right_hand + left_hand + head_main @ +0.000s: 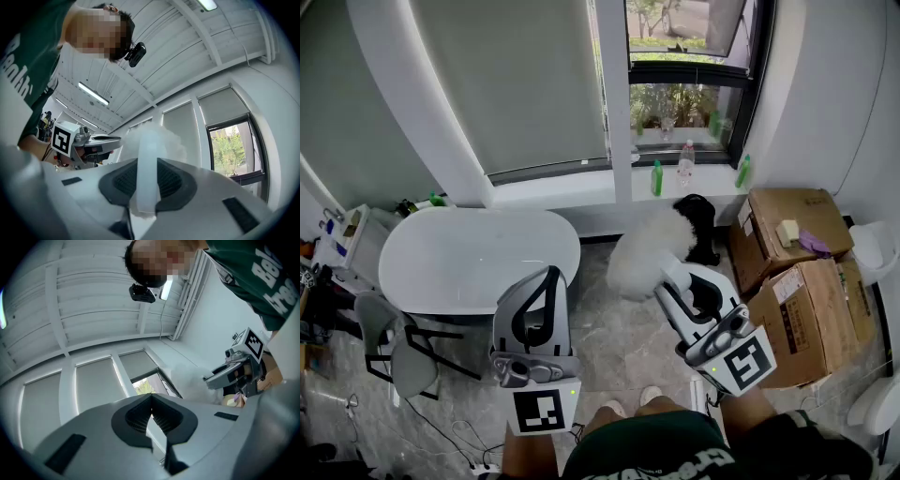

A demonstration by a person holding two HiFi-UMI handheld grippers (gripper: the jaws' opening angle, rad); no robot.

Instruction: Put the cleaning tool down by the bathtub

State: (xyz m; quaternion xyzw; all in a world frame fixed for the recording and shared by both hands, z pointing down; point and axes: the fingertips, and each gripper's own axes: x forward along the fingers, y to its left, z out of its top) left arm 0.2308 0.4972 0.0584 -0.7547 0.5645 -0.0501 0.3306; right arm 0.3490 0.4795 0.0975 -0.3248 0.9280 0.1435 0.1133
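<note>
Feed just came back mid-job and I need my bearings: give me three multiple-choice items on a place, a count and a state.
1. In the head view, the bathtub lies: A) left of the fluffy duster; B) right of it; C) out of view.
2. Number of cardboard boxes: A) none; B) two; C) five.
3. The right claw is: A) empty; B) shut on the duster's handle; C) out of view.

1 A: the tub fills the left side. 2 B: two stand at right. 3 B: the pads press the handle.
</note>
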